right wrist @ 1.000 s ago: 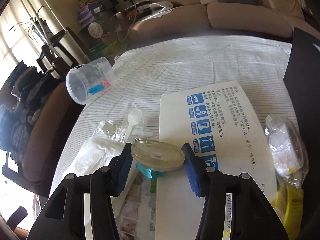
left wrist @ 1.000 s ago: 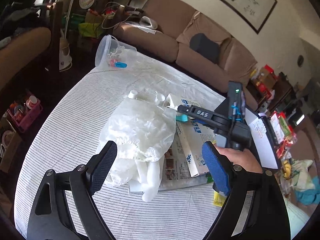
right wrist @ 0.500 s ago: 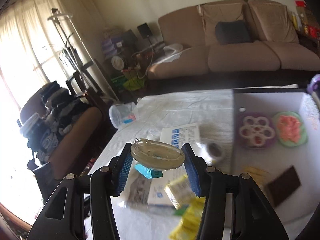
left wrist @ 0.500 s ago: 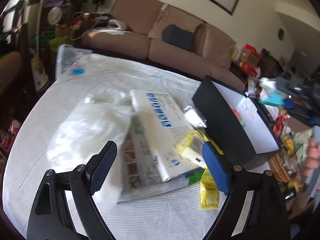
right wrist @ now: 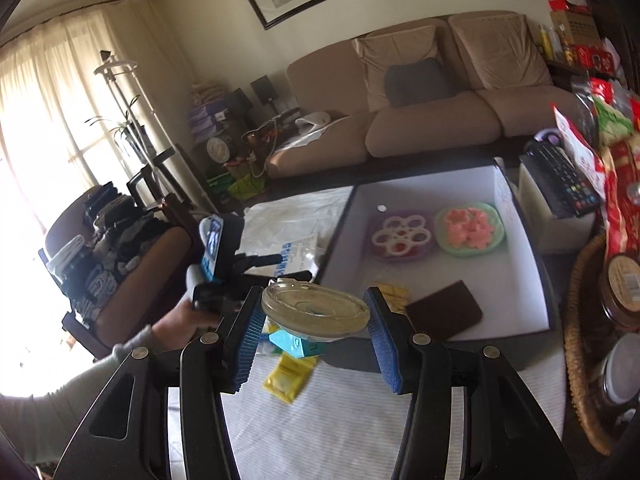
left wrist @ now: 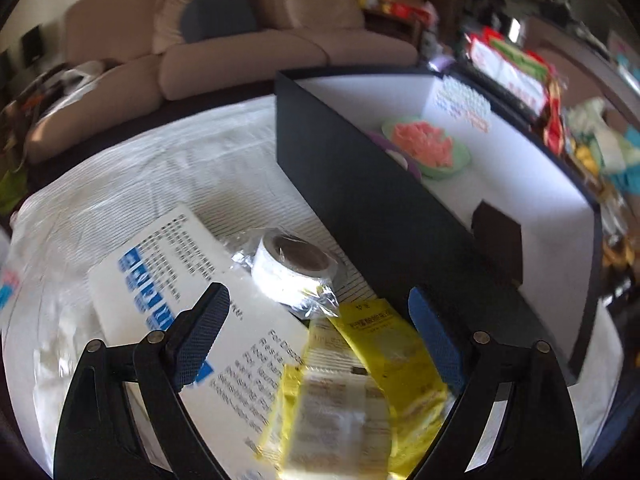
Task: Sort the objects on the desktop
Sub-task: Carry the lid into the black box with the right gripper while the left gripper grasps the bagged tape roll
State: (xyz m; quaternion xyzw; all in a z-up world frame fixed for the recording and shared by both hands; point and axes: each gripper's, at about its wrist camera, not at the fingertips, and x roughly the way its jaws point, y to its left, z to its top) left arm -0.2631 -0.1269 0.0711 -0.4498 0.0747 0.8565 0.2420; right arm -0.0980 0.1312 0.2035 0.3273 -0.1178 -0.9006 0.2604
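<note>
My right gripper (right wrist: pixel 316 328) is shut on a clear round dish (right wrist: pixel 316 310) with a teal piece (right wrist: pixel 294 345) under it, held in the air before the black box (right wrist: pixel 536 280). The box's white inside holds a purple dish (right wrist: pixel 400 236), a green dish (right wrist: pixel 470 228) and a brown wallet (right wrist: pixel 444 314). My left gripper (left wrist: pixel 318 340) hangs over yellow packets (left wrist: pixel 360 380), its jaws opening with nothing touching the pads. Just beyond it lie a wrapped tape roll (left wrist: pixel 292 268) and a white carton (left wrist: pixel 168 272), both beside the black box (left wrist: pixel 360 208).
A person's hand (right wrist: pixel 188 316) and grey sleeve carry the left gripper (right wrist: pixel 294 268) at the table's left. A wicker basket (right wrist: pixel 580 340), jars and red snack bags crowd the right edge. A remote (right wrist: pixel 560 180) lies behind the box. A sofa (right wrist: pixel 432 120) stands beyond the striped tablecloth (right wrist: pixel 320 420).
The right gripper rose with the dish from the carton toward the black box. The left gripper swung right from the plastic bag to the yellow packets and tape roll, rolling as it went.
</note>
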